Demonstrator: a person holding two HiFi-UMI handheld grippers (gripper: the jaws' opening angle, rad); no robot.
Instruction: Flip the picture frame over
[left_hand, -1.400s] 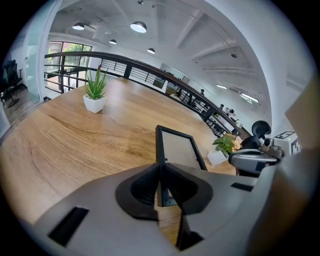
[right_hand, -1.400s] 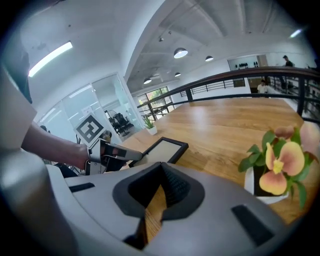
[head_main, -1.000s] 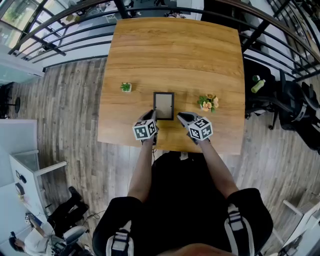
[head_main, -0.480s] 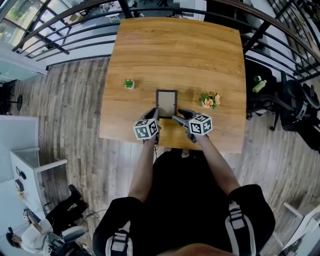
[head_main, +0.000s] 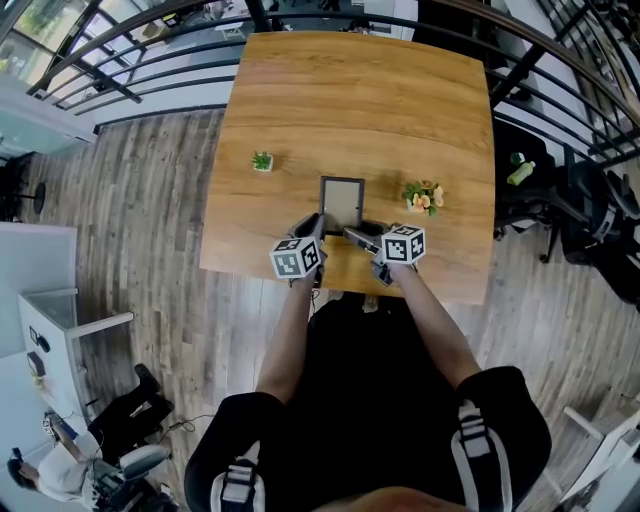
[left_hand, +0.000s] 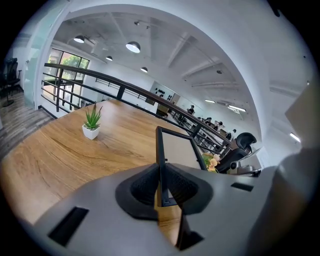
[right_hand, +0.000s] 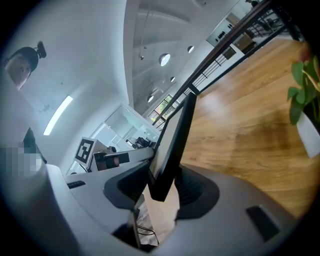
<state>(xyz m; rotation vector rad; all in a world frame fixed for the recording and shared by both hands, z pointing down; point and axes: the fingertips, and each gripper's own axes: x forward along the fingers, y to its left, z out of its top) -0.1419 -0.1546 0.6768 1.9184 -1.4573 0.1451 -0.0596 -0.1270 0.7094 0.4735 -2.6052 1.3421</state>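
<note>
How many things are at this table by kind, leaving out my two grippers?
Picture frame: 1
Potted plants: 2 (green plant in a white pot, flowering plant)
Total: 3
</note>
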